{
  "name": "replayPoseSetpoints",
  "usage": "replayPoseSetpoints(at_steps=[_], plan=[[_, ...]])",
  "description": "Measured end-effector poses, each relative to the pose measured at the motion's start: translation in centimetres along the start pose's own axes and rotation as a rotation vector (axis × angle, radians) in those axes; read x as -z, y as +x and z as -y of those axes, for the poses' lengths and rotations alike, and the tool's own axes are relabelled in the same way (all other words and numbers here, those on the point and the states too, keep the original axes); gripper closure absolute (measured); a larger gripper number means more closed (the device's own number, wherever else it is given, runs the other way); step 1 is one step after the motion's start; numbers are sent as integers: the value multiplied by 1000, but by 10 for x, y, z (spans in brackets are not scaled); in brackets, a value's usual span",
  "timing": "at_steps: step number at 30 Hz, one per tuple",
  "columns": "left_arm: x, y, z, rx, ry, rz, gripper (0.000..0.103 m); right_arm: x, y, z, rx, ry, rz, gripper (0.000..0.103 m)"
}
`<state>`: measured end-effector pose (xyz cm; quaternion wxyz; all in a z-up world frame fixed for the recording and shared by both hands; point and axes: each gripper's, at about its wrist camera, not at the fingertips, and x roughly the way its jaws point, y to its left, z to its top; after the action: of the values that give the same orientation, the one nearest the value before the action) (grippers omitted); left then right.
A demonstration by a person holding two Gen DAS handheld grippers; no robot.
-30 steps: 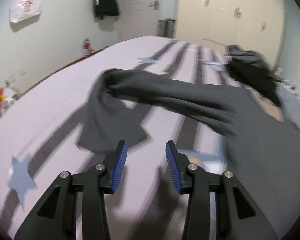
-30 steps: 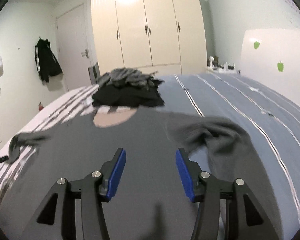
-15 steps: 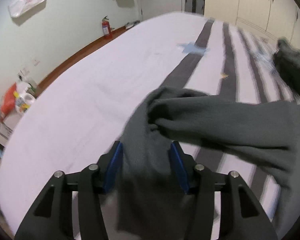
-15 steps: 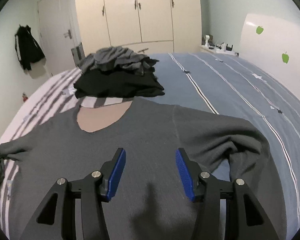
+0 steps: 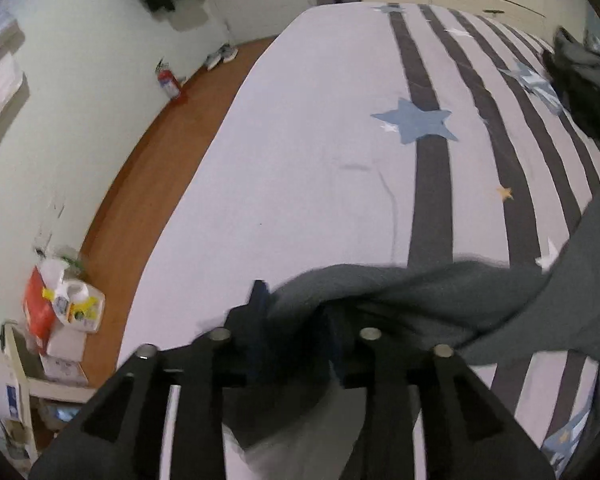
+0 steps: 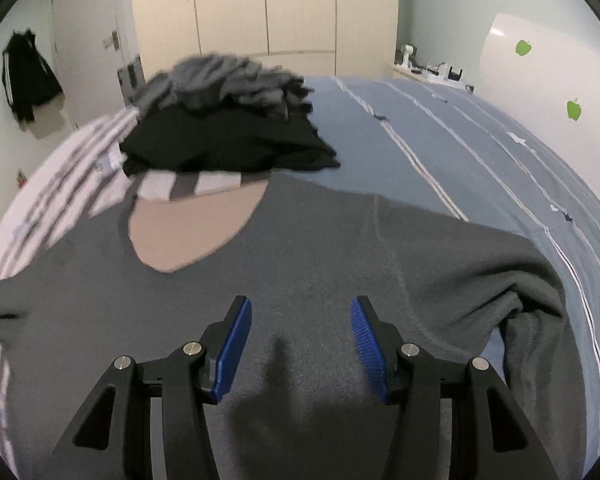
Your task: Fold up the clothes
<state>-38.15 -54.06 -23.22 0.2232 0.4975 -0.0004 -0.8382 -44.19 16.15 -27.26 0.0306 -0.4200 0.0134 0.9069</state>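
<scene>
A gray sweater (image 6: 300, 280) lies spread flat on the bed (image 6: 480, 152), its V-neck toward a pile of dark clothes (image 6: 228, 128) beyond it. The right gripper (image 6: 300, 336) hangs over the sweater's chest, blue pads (image 6: 232, 348) wide apart with nothing between them. One sleeve (image 6: 532, 320) is bunched at the right.

I see dim, even indoor light; strong fisheye bending and dark corners; motion blur on the clothes pile (image 6: 224, 120); soft shadow beneath my right gripper (image 6: 298, 344).
</scene>
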Motion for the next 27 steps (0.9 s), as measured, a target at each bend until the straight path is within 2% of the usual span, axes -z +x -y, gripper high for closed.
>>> replayPoseSetpoints(at_steps=[2, 4, 6, 7, 12, 15, 16, 18, 21, 23, 26, 27], plan=[[-4, -2, -9, -6, -43, -6, 65, 4, 13, -4, 19, -19, -29, 55], [0, -15, -29, -70, -172, 72, 46, 9, 20, -6, 17, -23, -47, 55], [8, -22, -42, -106, -238, 93, 38, 12, 24, -8, 14, -31, -63, 55], [12, -23, -47, -119, -266, 93, 38, 12, 24, -9, 8, -34, -66, 55], [52, -11, -30, -17, -219, -29, 38, 7, 19, -14, -36, -40, -70, 55], [72, 9, -15, -2, -205, -105, 38, 1, 12, -19, -66, -42, -65, 55], [77, 18, -12, -1, -221, -134, 38, -1, 10, -21, -75, -47, -63, 55], [84, 37, -25, 18, -344, -174, 38, -3, 8, -24, -83, -57, -61, 55], [93, 55, -50, 48, -510, -183, 38, -5, 6, -26, -89, -68, -57, 55], [96, 64, -58, 88, -555, -177, 38, -4, 8, -26, -94, -64, -63, 55], [93, 67, -53, 158, -539, -156, 39, 0, 11, -27, -101, -63, -76, 55], [91, 67, -48, 164, -511, -161, 61, 2, 12, -28, -99, -65, -81, 55]])
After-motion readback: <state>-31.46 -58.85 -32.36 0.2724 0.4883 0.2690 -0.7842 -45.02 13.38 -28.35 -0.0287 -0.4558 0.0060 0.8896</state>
